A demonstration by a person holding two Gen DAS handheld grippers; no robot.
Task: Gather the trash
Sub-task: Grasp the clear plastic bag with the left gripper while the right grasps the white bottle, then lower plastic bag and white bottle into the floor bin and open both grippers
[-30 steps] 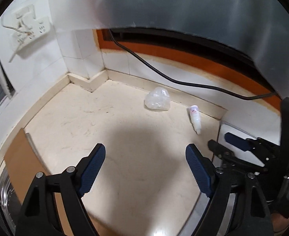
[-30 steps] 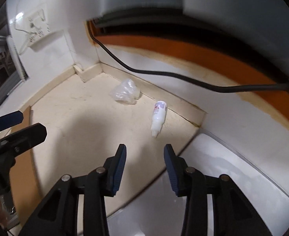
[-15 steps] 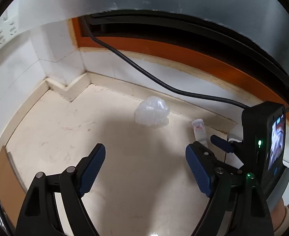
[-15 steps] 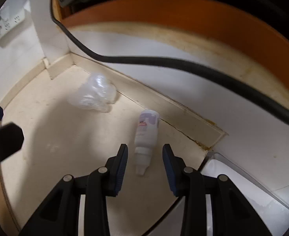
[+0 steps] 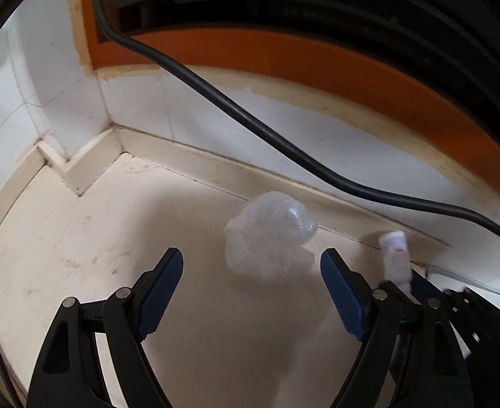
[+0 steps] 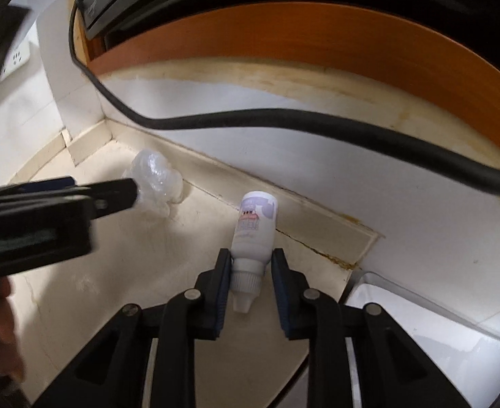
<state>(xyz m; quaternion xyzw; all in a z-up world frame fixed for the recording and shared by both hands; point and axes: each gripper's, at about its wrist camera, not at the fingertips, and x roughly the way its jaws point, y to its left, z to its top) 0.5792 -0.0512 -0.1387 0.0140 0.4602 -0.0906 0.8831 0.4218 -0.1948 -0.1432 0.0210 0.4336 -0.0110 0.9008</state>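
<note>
Below, a small white bottle (image 6: 254, 234) lies on the worktop (image 6: 114, 272) between the closing right gripper (image 6: 251, 265); the left gripper (image 5: 251, 282) gapes before crumpled plastic (image 5: 270, 238).

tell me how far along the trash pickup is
Nothing looks collected yet. In hand: the right gripper is closing around the small white bottle; the left gripper is open in front of the crumpled plastic. Left: grasp and remove both.
</note>
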